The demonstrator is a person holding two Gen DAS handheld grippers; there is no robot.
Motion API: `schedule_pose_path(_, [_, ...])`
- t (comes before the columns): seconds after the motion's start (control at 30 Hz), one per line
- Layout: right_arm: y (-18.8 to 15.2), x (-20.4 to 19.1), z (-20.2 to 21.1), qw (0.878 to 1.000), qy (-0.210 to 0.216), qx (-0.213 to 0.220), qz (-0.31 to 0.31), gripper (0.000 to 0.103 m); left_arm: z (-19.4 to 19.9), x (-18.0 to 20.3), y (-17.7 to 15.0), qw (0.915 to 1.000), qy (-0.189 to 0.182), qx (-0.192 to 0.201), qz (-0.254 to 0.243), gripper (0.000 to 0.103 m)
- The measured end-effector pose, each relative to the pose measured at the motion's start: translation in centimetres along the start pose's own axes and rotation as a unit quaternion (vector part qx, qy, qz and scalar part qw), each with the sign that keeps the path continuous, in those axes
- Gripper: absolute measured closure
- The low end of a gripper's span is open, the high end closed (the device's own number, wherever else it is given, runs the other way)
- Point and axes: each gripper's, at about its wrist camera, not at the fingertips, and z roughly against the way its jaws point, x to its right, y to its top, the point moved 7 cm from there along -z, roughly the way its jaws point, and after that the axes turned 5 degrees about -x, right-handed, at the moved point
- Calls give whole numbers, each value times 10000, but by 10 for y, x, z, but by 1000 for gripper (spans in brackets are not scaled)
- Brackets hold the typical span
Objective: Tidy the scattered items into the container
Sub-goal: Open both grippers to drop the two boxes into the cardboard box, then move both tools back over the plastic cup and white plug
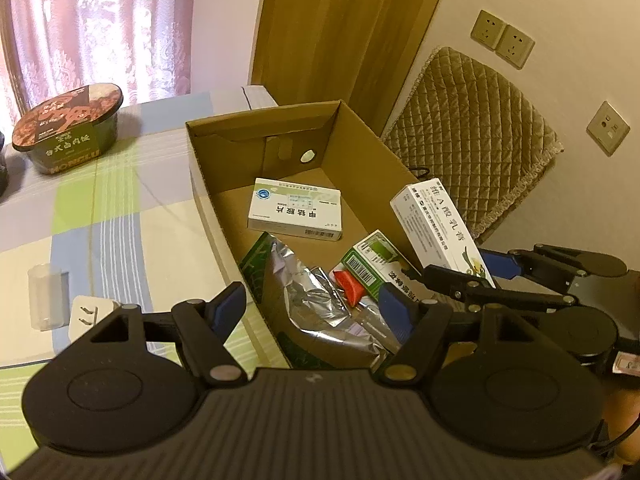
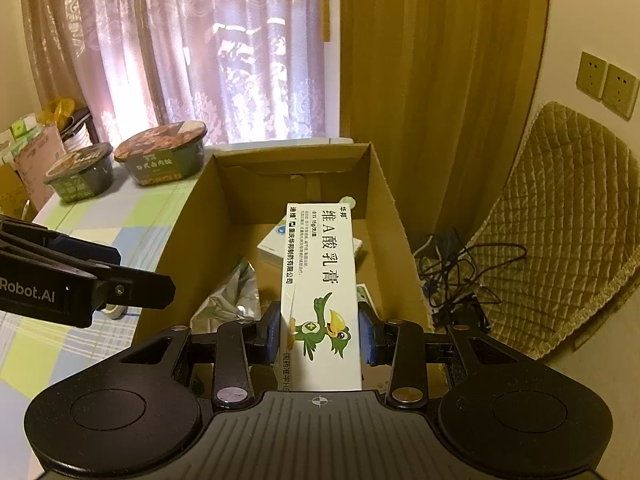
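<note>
While the right gripper (image 2: 320, 332) clamps the long white ointment box (image 2: 320, 280) by its lower end, holding it over the right side of the cardboard box (image 1: 208, 168), the step in hand looks like the drop-off. Next it likely needs lowering past the rim, then release beside the medicine box (image 1: 296, 210) and foil packet (image 1: 308, 300). Spread empty, the left gripper (image 1: 312, 312) hovers over the near-left rim.

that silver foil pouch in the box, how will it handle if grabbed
The foil pouch looks crumpled and creased, so probably floppy and light. Its shiny surface may slip between jaws. It lies flat in the box, so unlikely to roll.
</note>
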Motion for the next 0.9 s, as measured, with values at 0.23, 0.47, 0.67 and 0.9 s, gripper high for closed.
schedule_pose_path(0.23, [10,-1,0,9993,8,369,105,22,7,-10,-2,9999,66,8,80,33])
schedule_pose_path(0.47, [4,11,8,9993,-59,354,-142,22,14,-24,-13,9997,130,2,182,33])
schedule_pose_path(0.67, [-10,10,22,9991,-15,274,-311,22,26,-26,-26,9997,118,-2,210,33])
schedule_pose_path(0.9, [-25,-12,50,9991,110,267,-305,22,56,-36,-48,9995,193,71,258,32])
